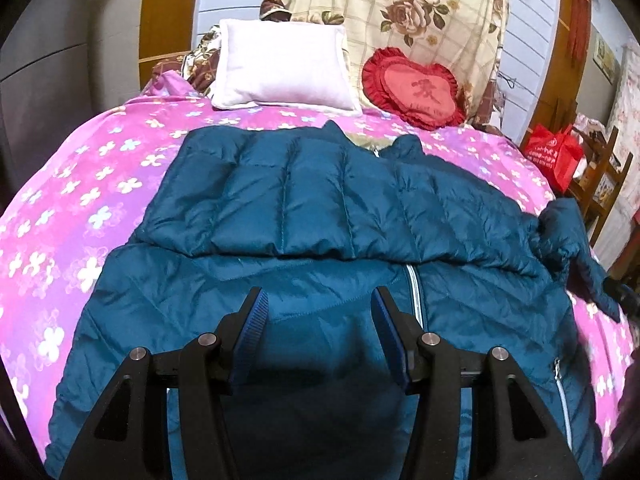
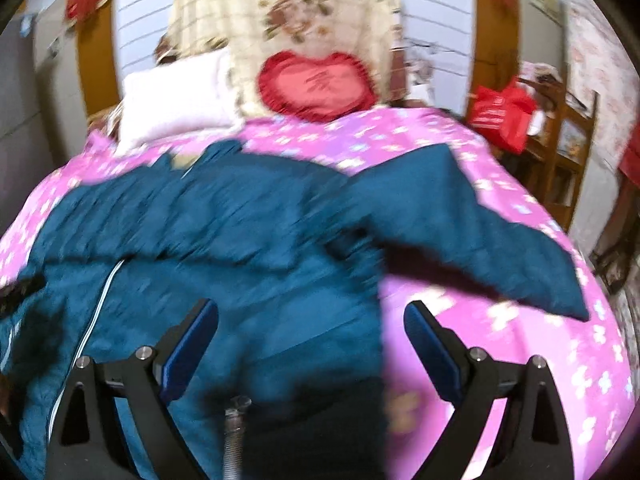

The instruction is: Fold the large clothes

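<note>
Jacket (image 1: 320,208) lies on the bed (image 1: 80,208), one sleeve already folded in, left gripper (image 1: 318,312) and right gripper (image 2: 310,328) both apart and empty, other sleeve (image 2: 480,240) likely next.

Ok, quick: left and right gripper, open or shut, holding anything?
Left gripper: open, nothing held, above the blue jacket.
Right gripper: open wide, nothing held, above the jacket's edge.

- Beyond the left gripper (image 1: 320,304), the folded jacket (image 1: 304,200) covers the bedspread (image 1: 80,200).
- Further ahead, a pillow (image 1: 280,68) and heart cushion (image 1: 416,92) block the way.
- Right of the right gripper (image 2: 312,316), open bedspread lies past the sleeve (image 2: 480,232).
</note>
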### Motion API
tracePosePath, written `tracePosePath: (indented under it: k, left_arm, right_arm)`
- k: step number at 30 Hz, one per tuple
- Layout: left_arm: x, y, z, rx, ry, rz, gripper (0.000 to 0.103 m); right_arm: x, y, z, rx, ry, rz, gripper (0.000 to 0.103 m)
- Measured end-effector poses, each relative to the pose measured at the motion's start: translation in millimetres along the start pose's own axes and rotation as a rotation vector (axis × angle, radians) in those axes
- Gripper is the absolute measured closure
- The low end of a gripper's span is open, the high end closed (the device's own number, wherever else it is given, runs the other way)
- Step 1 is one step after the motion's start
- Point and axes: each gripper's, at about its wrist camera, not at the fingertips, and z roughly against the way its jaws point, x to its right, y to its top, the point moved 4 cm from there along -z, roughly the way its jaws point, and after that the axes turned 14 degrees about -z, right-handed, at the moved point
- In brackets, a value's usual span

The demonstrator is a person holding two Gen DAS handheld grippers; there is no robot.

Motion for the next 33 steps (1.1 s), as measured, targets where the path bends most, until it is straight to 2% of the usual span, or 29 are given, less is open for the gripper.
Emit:
tracePosePath:
  k: [3, 7, 10, 13, 17, 21, 22, 23, 24, 25, 26, 29, 33]
  left_arm:
    - [-5, 1, 0, 0.004, 0.005, 0.017, 0.071]
    - [-8, -2, -7, -0.014, 0.007, 0.033, 0.071]
    - [-6, -4, -11, -0.026, 0.002, 0.030, 0.071]
    - [-2, -5, -12, -0.027, 0.008, 0.010, 0.071]
    - [2, -6, -19, -0.043, 0.014, -0.019, 0.071]
    - [5, -7, -25, -0.059, 0.016, -0.037, 0.071]
    - [5, -7, -25, -0.058, 0.018, -0.041, 0.071]
    - [5, -7, -25, -0.058, 0.020, -0.044, 0.071]
    - [5, -6, -25, -0.056, 0.022, -0.047, 0.071]
    - [4, -6, -24, -0.054, 0.024, -0.047, 0.071]
    - [3, -5, -23, -0.050, 0.028, -0.046, 0.071]
    - [-3, -2, -16, -0.033, 0.052, -0.039, 0.071]
    - [-16, 1, -5, -0.001, 0.089, -0.025, 0.071]
  right_arm:
    - [49, 28, 0, 0.022, -0.059, -0.078, 0.003]
    - [143, 54, -17, 0.031, -0.246, -0.208, 0.002]
    - [209, 57, -44, -0.028, -0.368, -0.283, 0.002]
    - [261, 56, -66, -0.068, -0.445, -0.377, 0.002]
    - [297, 58, -82, -0.068, -0.467, -0.448, 0.002]
    - [304, 56, -107, -0.122, -0.441, -0.444, 0.002]
    - [301, 56, -111, -0.117, -0.435, -0.426, 0.008]
    - [298, 55, -111, -0.105, -0.429, -0.405, 0.027]
    - [294, 55, -112, -0.098, -0.416, -0.387, 0.038]
    - [285, 57, -112, -0.096, -0.398, -0.348, 0.064]
    - [279, 59, -111, -0.102, -0.393, -0.325, 0.084]
    - [257, 73, -97, -0.093, -0.370, -0.287, 0.091]
    - [211, 108, -53, 0.012, -0.279, -0.228, 0.091]
